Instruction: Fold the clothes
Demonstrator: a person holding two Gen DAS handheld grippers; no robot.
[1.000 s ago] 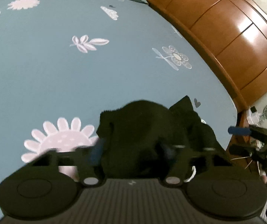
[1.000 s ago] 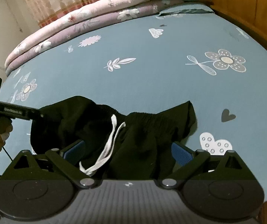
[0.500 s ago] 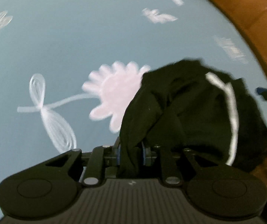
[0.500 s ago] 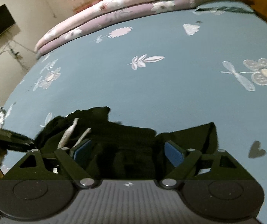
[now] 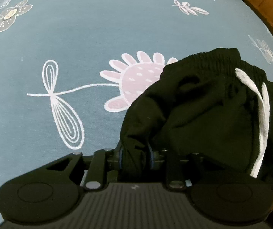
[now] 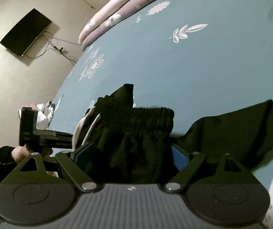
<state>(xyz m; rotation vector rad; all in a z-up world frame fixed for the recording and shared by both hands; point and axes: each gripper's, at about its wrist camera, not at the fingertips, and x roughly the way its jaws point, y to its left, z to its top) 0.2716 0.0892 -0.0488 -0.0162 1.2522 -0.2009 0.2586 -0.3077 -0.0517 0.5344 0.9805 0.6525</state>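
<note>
At the bottom of the left wrist view, the left gripper (image 5: 135, 155) has its jaws narrow, pinching a bunched fold of the black shorts (image 5: 203, 110). The shorts lie heaped at centre right on the blue sheet (image 5: 79, 38), a white drawstring (image 5: 262, 114) trailing down their right side. In the right wrist view, the right gripper (image 6: 130, 152) has its jaws wide, with the shorts' gathered waistband (image 6: 142, 118) lying between its blue pads (image 6: 178, 156). A television (image 6: 25, 32) hangs on the wall at upper left.
</note>
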